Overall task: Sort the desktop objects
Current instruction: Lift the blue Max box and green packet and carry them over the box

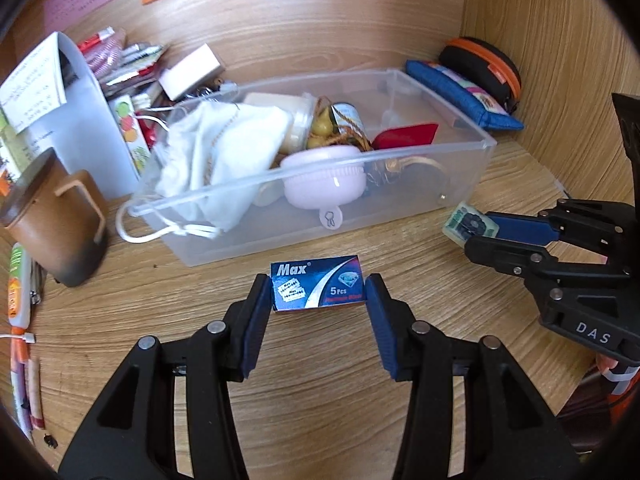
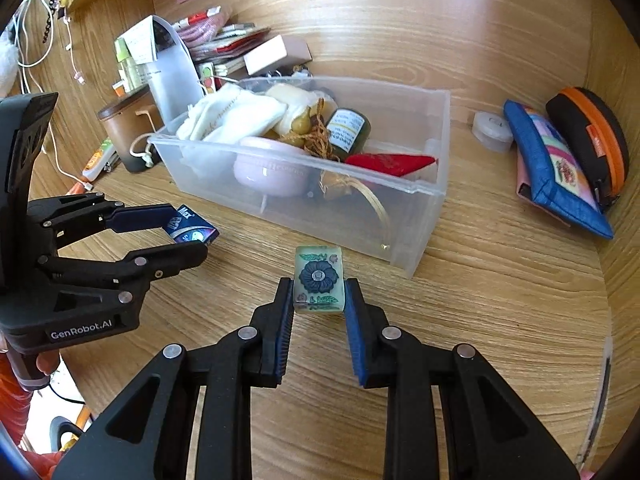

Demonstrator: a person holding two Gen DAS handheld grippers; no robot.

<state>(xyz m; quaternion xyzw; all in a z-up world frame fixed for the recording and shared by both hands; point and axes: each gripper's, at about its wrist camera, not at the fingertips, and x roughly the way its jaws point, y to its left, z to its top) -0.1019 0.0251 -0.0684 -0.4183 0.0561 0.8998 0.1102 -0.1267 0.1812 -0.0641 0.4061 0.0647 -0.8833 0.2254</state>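
Observation:
My left gripper [image 1: 318, 290] is shut on a small blue "Max" razor-blade box [image 1: 317, 283], held just above the wooden desk [image 1: 280, 380]. My right gripper [image 2: 319, 292] is shut on a pale green tile with a dark blue flower [image 2: 319, 279]. Each gripper shows in the other view: the right gripper [image 1: 472, 230] with its tile [image 1: 466, 222] at the right, the left gripper [image 2: 188, 232] with the blue box [image 2: 192, 229] at the left. Behind both stands a clear plastic bin [image 1: 400, 196] holding a white cloth [image 1: 224, 148], a pink round case [image 1: 324, 180] and a red item [image 1: 404, 136].
A brown lidded cup [image 1: 52, 216] stands left of the clear plastic bin [image 2: 420, 208]. Papers and packets [image 1: 132, 64] pile up at the back left. A blue pouch [image 2: 556, 172], an orange-trimmed black case [image 2: 588, 140] and a small white tub [image 2: 492, 130] lie at the right by the wooden wall.

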